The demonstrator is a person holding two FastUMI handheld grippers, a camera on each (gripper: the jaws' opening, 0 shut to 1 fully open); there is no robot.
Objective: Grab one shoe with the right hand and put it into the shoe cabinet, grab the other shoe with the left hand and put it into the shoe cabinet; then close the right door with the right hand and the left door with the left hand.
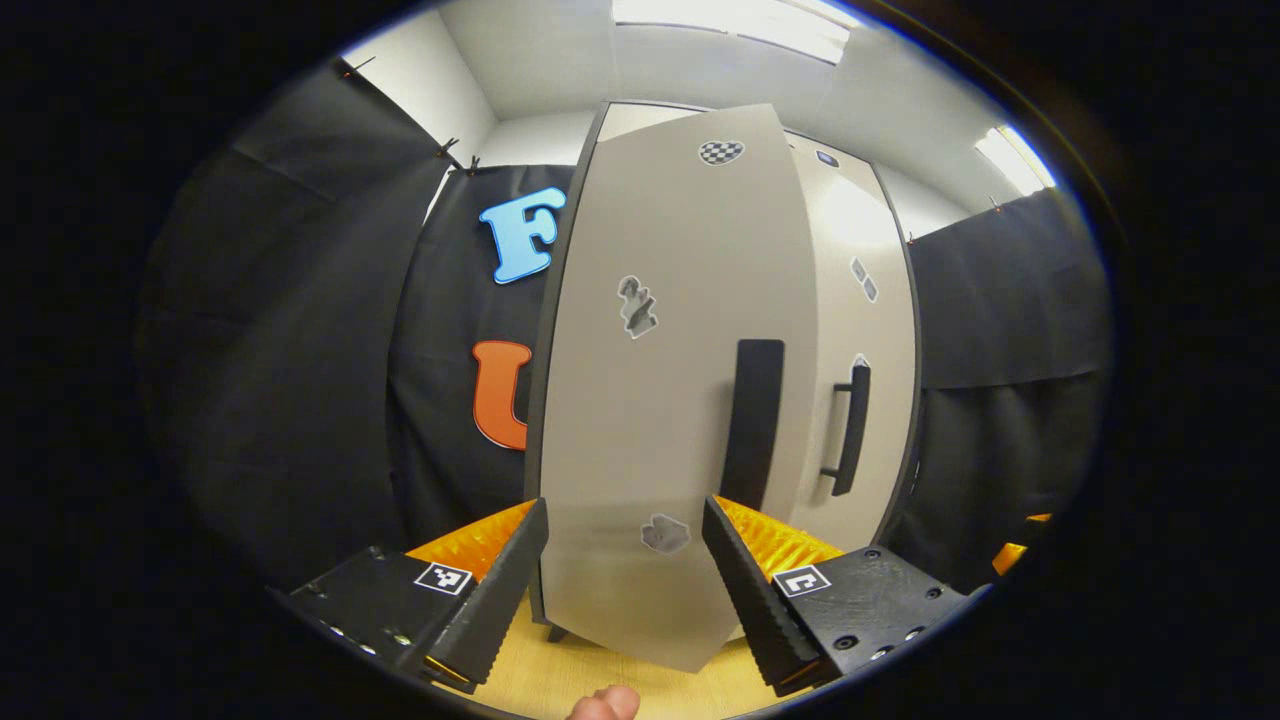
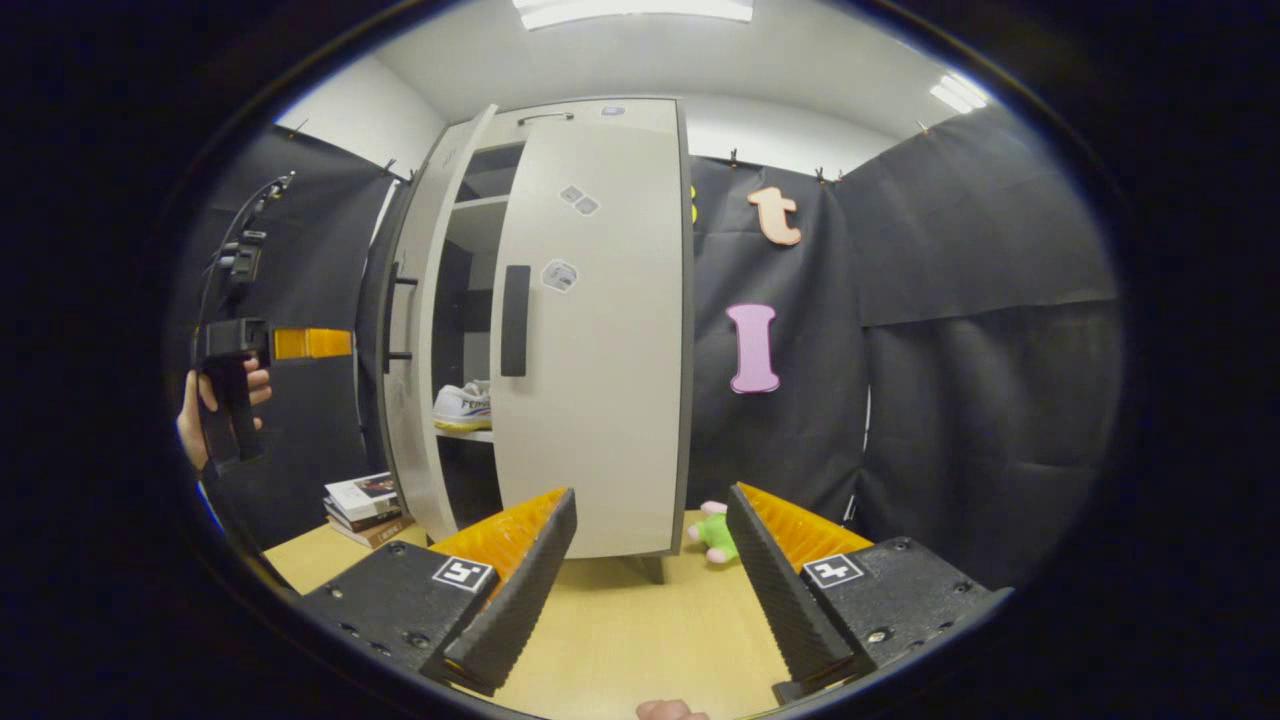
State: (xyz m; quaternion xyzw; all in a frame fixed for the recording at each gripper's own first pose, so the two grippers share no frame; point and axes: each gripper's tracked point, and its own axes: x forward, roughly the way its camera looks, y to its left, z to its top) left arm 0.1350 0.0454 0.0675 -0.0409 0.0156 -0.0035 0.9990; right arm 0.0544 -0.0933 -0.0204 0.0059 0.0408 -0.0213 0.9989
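In the right gripper view, a hand (image 2: pixel 215 410) at the far left holds the left gripper (image 2: pixel 240 345) up beside the outer face of the left door (image 2: pixel 408 330), with nothing between its jaws, which stand released. That placing suggests it is lined up to push the door home. The left gripper view agrees: the left door is angled across the middle of that view, a flat pale panel with a dark edge band, a long black handle (image 1: pixel 752 425) and small grey stickers, its lower corner lying between the open jaws without visible contact.

Through the gap between the doors, a white shoe (image 2: pixel 463 406) with a yellowish sole sits on a shelf inside the shoe cabinet (image 2: pixel 560 110); whether the second shoe is in there too I cannot tell. The right door (image 2: pixel 600 330) looks nearly shut, smooth and matte.

The right gripper (image 2: pixel 650 560) hangs back over the light wooden desk (image 2: pixel 640 640), jaws wide and empty, ridged on their inner faces. A stack of books (image 2: pixel 365 505) lies left of the cabinet, a soft green toy (image 2: pixel 715 535) to its right
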